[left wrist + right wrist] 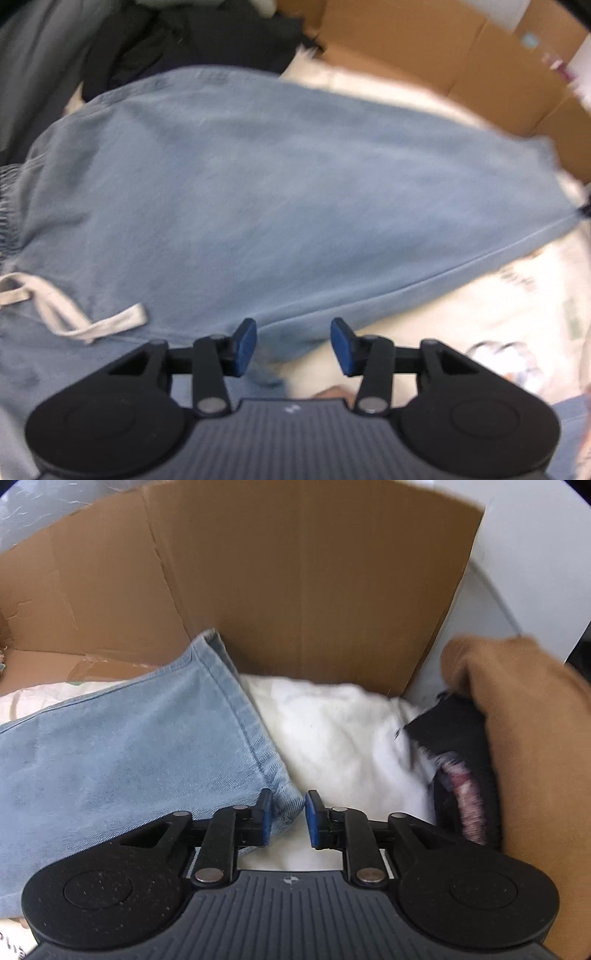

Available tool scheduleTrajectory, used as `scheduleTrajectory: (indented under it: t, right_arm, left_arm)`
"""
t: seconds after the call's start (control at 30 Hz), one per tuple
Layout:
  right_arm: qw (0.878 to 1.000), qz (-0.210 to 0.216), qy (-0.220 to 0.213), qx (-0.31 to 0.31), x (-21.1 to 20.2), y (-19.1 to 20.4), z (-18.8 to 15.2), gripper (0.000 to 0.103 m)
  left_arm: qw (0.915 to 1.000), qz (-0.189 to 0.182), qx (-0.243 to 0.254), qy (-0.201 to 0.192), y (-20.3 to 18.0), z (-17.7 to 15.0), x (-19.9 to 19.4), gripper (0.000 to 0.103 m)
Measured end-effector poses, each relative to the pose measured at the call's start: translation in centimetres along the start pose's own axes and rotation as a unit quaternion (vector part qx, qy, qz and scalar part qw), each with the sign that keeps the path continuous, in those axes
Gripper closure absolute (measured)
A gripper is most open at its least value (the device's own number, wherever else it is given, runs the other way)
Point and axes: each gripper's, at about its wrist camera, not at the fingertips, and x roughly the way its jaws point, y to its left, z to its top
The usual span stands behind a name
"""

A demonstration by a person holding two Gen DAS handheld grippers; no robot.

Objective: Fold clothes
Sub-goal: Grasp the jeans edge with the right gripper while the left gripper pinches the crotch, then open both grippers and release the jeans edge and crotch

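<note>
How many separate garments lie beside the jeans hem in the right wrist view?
3: white fabric under and beside the jeans, a dark piece further right, and a tan one at the edge. More may be hidden.

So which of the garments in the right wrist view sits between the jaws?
The light blue jeans: their hem corner lies between the open jaws of the right gripper. The white cloth and tan garment lie aside.
</note>
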Motion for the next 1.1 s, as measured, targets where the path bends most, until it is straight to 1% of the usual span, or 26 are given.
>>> scheduleTrajectory:
  t: [0.07,0.1,0.23,0.3,0.47,0.53,0.6,0.7,0.83,0.9,0.97,1.0,1.03,1.1]
  right_arm:
    - [1.0,-0.011,-0.016,-0.007,-1.0,0.2,0.0,0.08]
    - [1.0,-0.007,-0.022,-0.004,-1.4,0.4,0.0,0.08]
    - [0.998,0.041,-0.041,-0.013,-2.8,2.3,-0.7,0.08]
    - [0.997,0.066,-0.045,-0.02,-3.2,3.8,-1.2,0.077]
    - [0.991,0.119,-0.04,-0.034,-3.7,8.1,-2.8,0.073]
    - [0.989,0.134,-0.036,-0.042,-3.9,9.8,-3.5,0.073]
    - [0.988,0.147,-0.031,-0.043,-4.0,11.2,-3.9,0.069]
    - [0.985,0.161,-0.021,-0.055,-3.7,13.3,-4.8,0.068]
    - [0.984,0.151,-0.003,-0.098,-2.0,15.7,-6.3,0.065]
    - [0.987,0.124,0.012,-0.106,-1.2,16.0,-6.7,0.065]
    - [0.99,0.096,0.013,-0.103,-0.9,15.7,-6.6,0.065]
    - [0.991,0.079,0.014,-0.103,-0.7,15.6,-6.5,0.065]
    - [0.993,0.053,0.015,-0.103,-0.8,15.5,-6.4,0.065]
    - [0.996,0.034,0.014,-0.086,-0.9,14.8,-5.8,0.065]
  left_arm:
    - [1.0,-0.004,0.003,-0.007,-0.6,0.3,0.3,0.057]
    - [0.9999,-0.005,0.005,-0.009,-1.0,0.6,0.5,0.057]
    - [0.9999,-0.007,0.003,-0.012,-1.6,1.4,1.7,0.059]
    - [0.9999,-0.002,0.005,-0.011,-1.9,1.5,2.2,0.06]
    - [0.9999,-0.012,0.005,0.002,-2.4,1.4,3.7,0.061]
    - [0.9998,-0.013,0.001,0.012,-2.3,1.1,4.4,0.061]
    - [0.9997,-0.013,-0.007,0.021,-2.0,0.8,4.9,0.061]
    - [0.9994,-0.015,-0.02,0.025,-1.6,0.4,5.2,0.061]
    - [0.9994,-0.016,-0.019,0.025,-1.5,0.4,5.2,0.061]
    - [0.9993,-0.017,-0.023,0.023,-1.3,0.3,5.1,0.061]
    - [0.9993,-0.014,-0.029,0.02,-1.0,0.2,5.0,0.061]
    - [0.9992,-0.013,-0.032,0.019,-0.8,0.2,4.9,0.061]
    - [0.9992,-0.012,-0.034,0.018,-0.7,0.2,4.9,0.061]
    - [0.9992,-0.011,-0.037,0.015,-0.5,0.2,4.7,0.061]
